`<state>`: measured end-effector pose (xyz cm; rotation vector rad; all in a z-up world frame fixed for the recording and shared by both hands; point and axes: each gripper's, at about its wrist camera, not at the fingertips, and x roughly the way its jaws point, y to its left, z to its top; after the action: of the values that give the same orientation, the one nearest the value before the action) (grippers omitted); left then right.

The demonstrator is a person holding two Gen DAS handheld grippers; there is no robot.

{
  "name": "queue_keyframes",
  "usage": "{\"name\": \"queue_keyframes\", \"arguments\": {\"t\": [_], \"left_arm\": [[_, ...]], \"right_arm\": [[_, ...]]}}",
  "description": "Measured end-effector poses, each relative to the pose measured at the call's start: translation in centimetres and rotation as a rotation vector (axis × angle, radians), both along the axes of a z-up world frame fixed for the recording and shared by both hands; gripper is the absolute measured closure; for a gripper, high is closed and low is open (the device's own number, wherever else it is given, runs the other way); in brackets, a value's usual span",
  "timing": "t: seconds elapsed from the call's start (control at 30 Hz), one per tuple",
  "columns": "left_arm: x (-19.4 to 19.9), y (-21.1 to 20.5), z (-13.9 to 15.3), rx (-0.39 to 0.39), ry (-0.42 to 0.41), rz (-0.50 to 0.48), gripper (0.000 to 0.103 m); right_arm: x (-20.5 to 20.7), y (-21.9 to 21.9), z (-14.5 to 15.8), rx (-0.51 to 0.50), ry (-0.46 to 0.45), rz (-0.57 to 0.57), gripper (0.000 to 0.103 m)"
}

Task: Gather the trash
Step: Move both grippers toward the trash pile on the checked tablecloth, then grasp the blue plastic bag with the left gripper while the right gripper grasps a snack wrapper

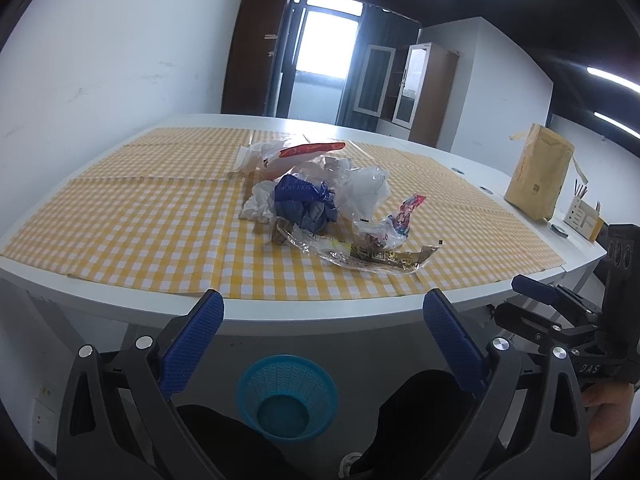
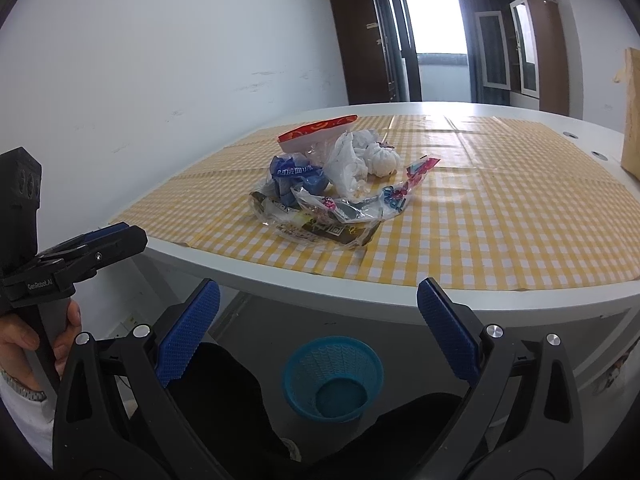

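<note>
A pile of trash (image 1: 320, 196) lies in the middle of the yellow checked tablecloth (image 1: 140, 216): crumpled clear plastic, a blue wrapper (image 1: 304, 200), a red-and-white packet (image 1: 300, 156), white tissue and a flat gold wrapper (image 1: 372, 256). The pile shows in the right wrist view (image 2: 332, 184) too. A blue mesh basket (image 1: 287, 396) stands on the floor under the table's front edge, also in the right wrist view (image 2: 333, 378). My left gripper (image 1: 324, 320) is open and empty, in front of the table edge. My right gripper (image 2: 318, 312) is open and empty beside it.
A brown paper bag (image 1: 538, 172) stands at the table's right end, with a small pen box (image 1: 584, 218) beside it. The white table edge (image 2: 360, 284) runs across just ahead of both grippers. Dark legs are below, either side of the basket.
</note>
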<state>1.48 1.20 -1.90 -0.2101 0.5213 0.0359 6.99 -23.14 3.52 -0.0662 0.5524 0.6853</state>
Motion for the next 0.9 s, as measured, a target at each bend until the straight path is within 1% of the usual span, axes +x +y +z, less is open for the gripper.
{"name": "queue_keyframes", "arguments": {"t": [0.33,0.5,0.63,0.73,0.77,0.9], "left_arm": [[-0.2,-0.1,0.0,0.012,-0.003,0.008,0.006],[0.5,0.6,0.2,0.009,-0.005,0.027,0.006],[1.9,1.0,0.9,0.040,-0.019,0.036,0.006],[3.4,1.5,1.1,0.021,-0.017,0.034,0.006],[4.0,1.6,1.0,0.014,-0.014,0.028,0.006],[6.3,1.8,0.7,0.026,-0.002,0.028,0.006]], "right_arm": [[0.1,0.0,-0.2,0.004,0.005,0.005,0.009],[0.9,0.2,-0.5,0.004,0.019,0.003,0.009],[2.0,0.7,0.1,0.032,0.024,0.011,0.009],[2.9,1.4,0.2,0.028,0.026,0.019,0.009],[3.4,1.6,0.2,0.027,0.029,0.019,0.011],[5.2,2.5,-0.1,0.020,0.043,0.008,0.013]]}}
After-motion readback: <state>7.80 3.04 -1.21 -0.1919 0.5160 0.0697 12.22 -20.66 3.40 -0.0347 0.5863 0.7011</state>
